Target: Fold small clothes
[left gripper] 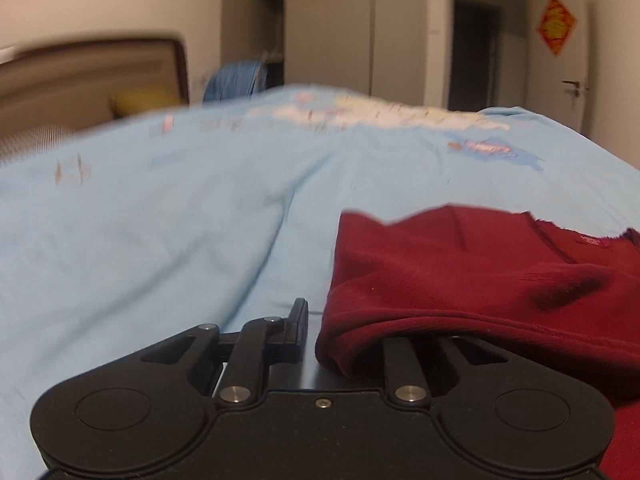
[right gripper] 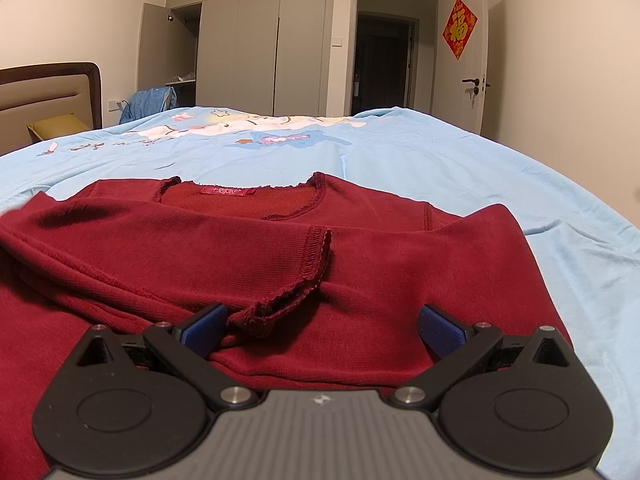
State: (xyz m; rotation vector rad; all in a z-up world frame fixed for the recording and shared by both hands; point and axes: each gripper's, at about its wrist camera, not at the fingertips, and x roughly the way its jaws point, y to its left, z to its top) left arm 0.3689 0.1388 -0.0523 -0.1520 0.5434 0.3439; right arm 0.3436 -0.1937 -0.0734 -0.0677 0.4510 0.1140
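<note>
On the light-blue bedspread (right gripper: 460,152), my spread-jawed right gripper (right gripper: 322,330) straddles the maroon top's (right gripper: 200,248) sleeve cuff (right gripper: 288,300); left gripper's (left gripper: 344,328) state unclear.

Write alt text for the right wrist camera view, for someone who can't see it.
A dark red top lies on a light blue bedsheet, one sleeve folded across its chest, and the open right gripper hovers low over its near edge. Behind stand grey wardrobes and an open door.
</note>
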